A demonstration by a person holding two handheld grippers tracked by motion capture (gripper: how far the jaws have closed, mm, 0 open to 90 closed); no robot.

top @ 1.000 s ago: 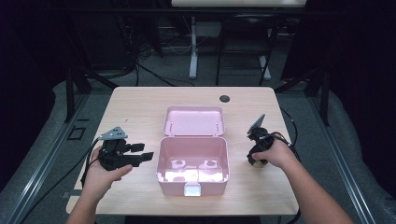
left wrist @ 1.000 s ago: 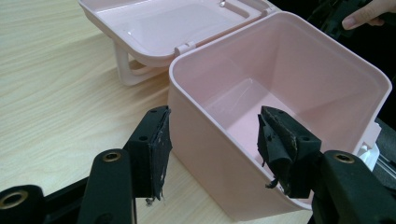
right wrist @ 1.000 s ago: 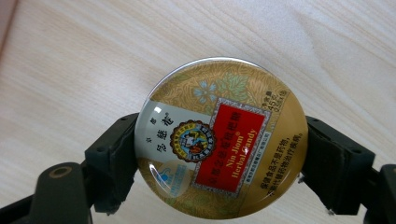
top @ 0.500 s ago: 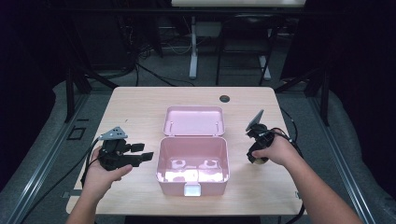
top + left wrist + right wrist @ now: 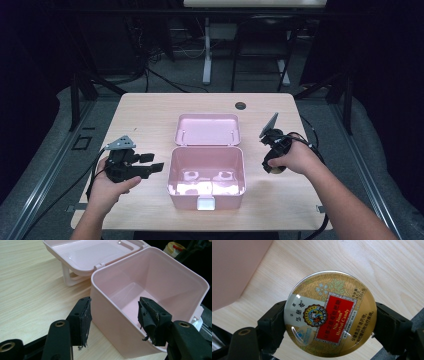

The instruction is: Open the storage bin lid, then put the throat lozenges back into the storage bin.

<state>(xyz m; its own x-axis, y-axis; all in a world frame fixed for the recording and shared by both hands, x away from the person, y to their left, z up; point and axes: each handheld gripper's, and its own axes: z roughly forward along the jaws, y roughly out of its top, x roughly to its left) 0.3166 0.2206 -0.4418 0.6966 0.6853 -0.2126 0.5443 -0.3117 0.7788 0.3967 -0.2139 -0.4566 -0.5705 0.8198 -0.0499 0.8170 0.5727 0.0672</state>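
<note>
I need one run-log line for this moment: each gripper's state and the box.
right gripper: shut on candy tin, right of box | left gripper: open, empty, jaws astride near wall of box | pink box: open, lid laid back

In my right gripper view the bottom edge of the picture clips the lower rim of the candy tin [image 5: 330, 314], and my two jaws cover its left and right rims. The small print on its label is too fine for me to read. The pink box [image 5: 234, 267] there is cut off at the top left corner, just a blank wall. From the high view my right hand [image 5: 295, 159] hides nearly all of the tin, so only a sliver shows. In my left gripper view the box's [image 5: 150, 287] near corner runs out below the frame, its front latch sits half behind my right-hand jaw, and the lid [image 5: 95, 252] is cropped at the top
</note>
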